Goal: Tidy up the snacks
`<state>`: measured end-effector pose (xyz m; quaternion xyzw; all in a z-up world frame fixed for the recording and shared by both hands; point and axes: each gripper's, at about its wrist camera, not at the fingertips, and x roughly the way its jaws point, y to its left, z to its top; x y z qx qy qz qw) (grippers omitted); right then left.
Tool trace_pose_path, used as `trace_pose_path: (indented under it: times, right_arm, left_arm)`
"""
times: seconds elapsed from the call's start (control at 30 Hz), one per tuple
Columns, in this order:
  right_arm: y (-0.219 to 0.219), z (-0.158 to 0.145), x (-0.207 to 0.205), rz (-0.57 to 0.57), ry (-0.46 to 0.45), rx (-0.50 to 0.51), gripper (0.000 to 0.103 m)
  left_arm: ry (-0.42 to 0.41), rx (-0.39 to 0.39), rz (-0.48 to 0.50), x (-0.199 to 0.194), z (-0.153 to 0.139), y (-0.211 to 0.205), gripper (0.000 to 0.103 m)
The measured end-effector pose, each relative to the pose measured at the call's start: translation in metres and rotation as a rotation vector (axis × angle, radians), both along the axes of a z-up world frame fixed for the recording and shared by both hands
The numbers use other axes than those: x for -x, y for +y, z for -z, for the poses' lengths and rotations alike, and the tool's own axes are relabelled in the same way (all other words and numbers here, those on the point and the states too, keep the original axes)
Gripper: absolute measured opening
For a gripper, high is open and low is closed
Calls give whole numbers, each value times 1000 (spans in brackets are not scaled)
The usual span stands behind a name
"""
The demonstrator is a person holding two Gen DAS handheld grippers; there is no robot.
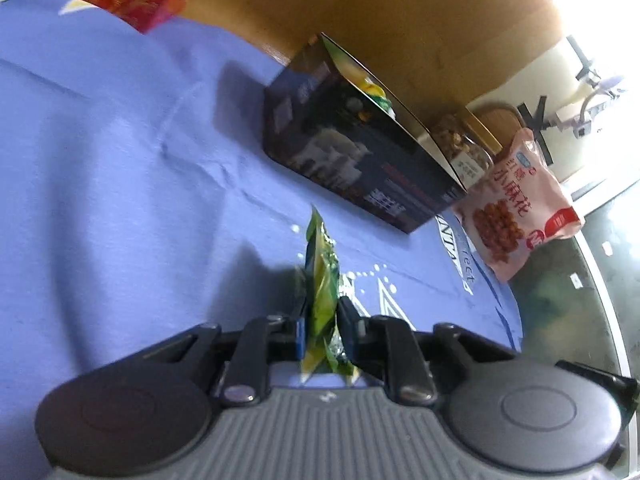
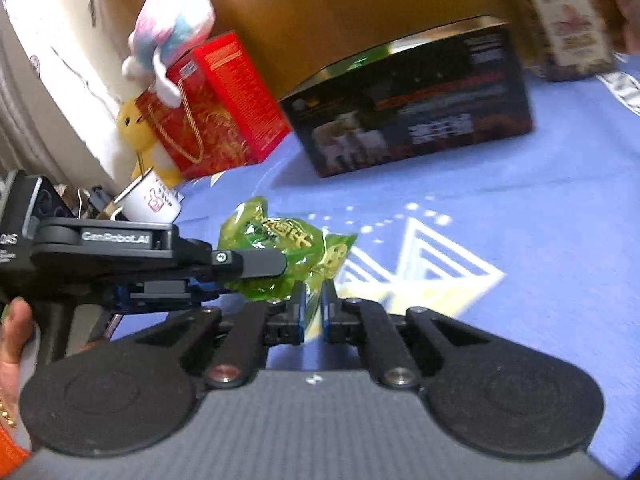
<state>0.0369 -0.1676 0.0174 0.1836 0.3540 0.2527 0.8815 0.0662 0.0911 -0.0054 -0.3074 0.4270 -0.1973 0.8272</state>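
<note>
From the left wrist view, the left gripper (image 1: 323, 320) is squeezing a green snack packet (image 1: 320, 292). The packet is standing on its edge between the two pads, and the jaws are closed tight on it. It is poking out toward 12 o'clock, just above the blue cloth (image 1: 120, 180) that is covering the tabletop. A dark box (image 1: 360, 152) is sitting open at about 1 o'clock, well apart from the packet. Yellow and green wrappers are peeking out of its top. A pink snack bag (image 1: 516, 204) is leaning at the box's right end, at 2 o'clock, and a clear jar (image 1: 464, 144) of nuts is standing behind it.

From the right wrist view, the right gripper (image 2: 314, 304) is nearly shut. Its pads are closing at the right end of the same green packet (image 2: 288, 248), but it is too blurry to tell if they are really pinching it. The left gripper (image 2: 256, 266) is reaching in from 9 o'clock and holding the packet's left part. The dark box (image 2: 412, 108) is at 1 o'clock, and a red gift bag (image 2: 208, 112) is standing at 11 o'clock.

I think the step now is picking up this packet to put it away. Next, the packet probably needs carrying up and over to the open top of the dark box, then letting go gently inside.
</note>
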Motion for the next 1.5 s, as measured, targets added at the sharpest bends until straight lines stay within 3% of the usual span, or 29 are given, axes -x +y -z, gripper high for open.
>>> trace_pose_path:
  times: [0.2, 0.27, 0.33, 0.4, 0.43, 0.47, 0.53, 0.63, 0.73, 0.8, 0.87, 1.0, 1.07, 1.13, 1.33, 1.43, 1.5]
  right_arm:
    - [-24, -2, 11, 28, -4, -65, 19]
    - [-39, -2, 15, 45, 0, -166, 33]
    - [-59, 0, 19, 52, 9, -328, 37]
    - [-76, 3, 19, 27, 25, -514, 35]
    - [-81, 3, 18, 15, 31, -579, 26]
    - [-83, 1, 17, 12, 28, -601, 17]
    - [-85, -6, 14, 4, 5, -605, 9]
    - [-81, -16, 2, 33, -6, -560, 8]
    - [-75, -33, -18, 68, -59, -473, 6]
    - [-68, -45, -39, 94, -98, -397, 5]
    - [-59, -57, -67, 117, -133, -297, 5]
    - [-47, -61, -127, 163, -142, -61, 5]
    - [-37, -58, -148, 188, -137, 80, 15]
    - [-35, -56, -152, 219, -172, 150, 16]
    - [-48, -50, -116, 305, -240, 129, 21]
    - [-39, -44, -127, 263, -157, 118, 21]
    - [-32, -45, -140, 181, -98, 50, 22]
  left_arm:
    - [-15, 114, 68, 5, -15, -7, 15]
    - [-42, 159, 88, 9, -25, -8, 15]
    - [-63, 222, 128, 11, -34, -11, 16]
    - [-72, 276, 170, 11, -40, -18, 16]
    - [-91, 266, 177, 11, -45, -22, 16]
    - [-103, 239, 186, 10, -50, -25, 18]
    - [-121, 194, 196, 5, -57, -33, 19]
    - [-131, 153, 205, -16, -66, -39, 21]
    - [-167, 54, 193, -47, -81, -47, 37]
    - [-205, -20, 183, -72, -92, -55, 41]
    - [-238, -120, 162, -98, -102, -64, 44]
    - [-281, -408, 86, -137, -107, -88, 49]
    - [-266, -481, 70, -145, -103, -93, 49]
    - [-269, -481, 70, -144, -100, -92, 49]
    - [-273, -438, 24, -123, -100, -84, 49]
    - [-253, -413, 9, -112, -104, -79, 50]
    - [-258, -397, 12, -102, -109, -77, 50]
